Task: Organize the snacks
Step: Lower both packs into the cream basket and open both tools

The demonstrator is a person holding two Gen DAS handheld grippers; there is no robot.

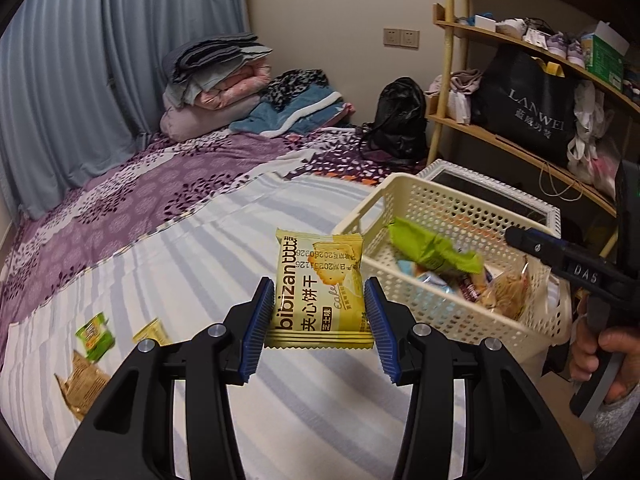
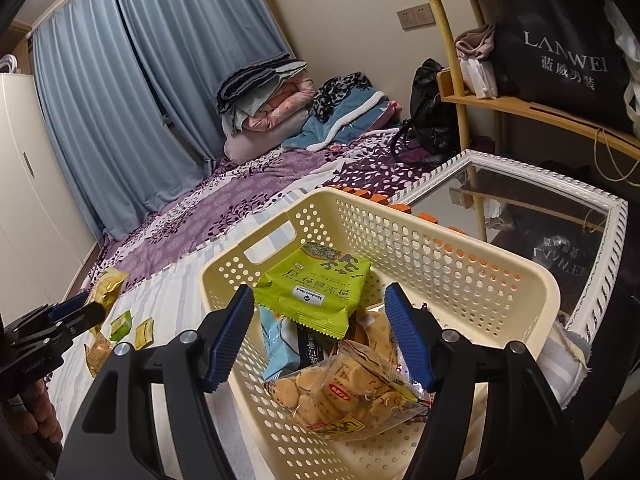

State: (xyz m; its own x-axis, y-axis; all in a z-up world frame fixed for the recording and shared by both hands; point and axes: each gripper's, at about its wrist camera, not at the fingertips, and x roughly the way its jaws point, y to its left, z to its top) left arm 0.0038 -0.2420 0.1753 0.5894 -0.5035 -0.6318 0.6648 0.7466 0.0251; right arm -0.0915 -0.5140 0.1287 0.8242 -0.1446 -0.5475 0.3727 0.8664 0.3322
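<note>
My left gripper (image 1: 318, 284) is shut on a yellow bibizan cracker packet (image 1: 316, 276), held above the striped bed sheet just left of the cream perforated basket (image 1: 400, 184). In the right wrist view, the left gripper (image 2: 94, 310) and its yellow packet (image 2: 106, 292) show at the far left. My right gripper (image 2: 319, 290) hangs open over the basket (image 2: 440, 216). A green snack packet (image 2: 316, 288) lies loose below its pads, on top of a blue packet (image 2: 276, 340) and a clear bag of round biscuits (image 2: 344, 392). One right fingertip (image 1: 520, 240) reaches over the basket's right side.
Loose on the sheet lie a small green packet (image 1: 95, 336), a small yellow one (image 1: 152, 332) and a brown cracker pack (image 1: 80, 384). A white-framed glass top (image 2: 600, 240) stands behind the basket, beside a wooden shelf (image 1: 500, 136). Folded blankets (image 1: 216, 76) are piled at the bed's far end.
</note>
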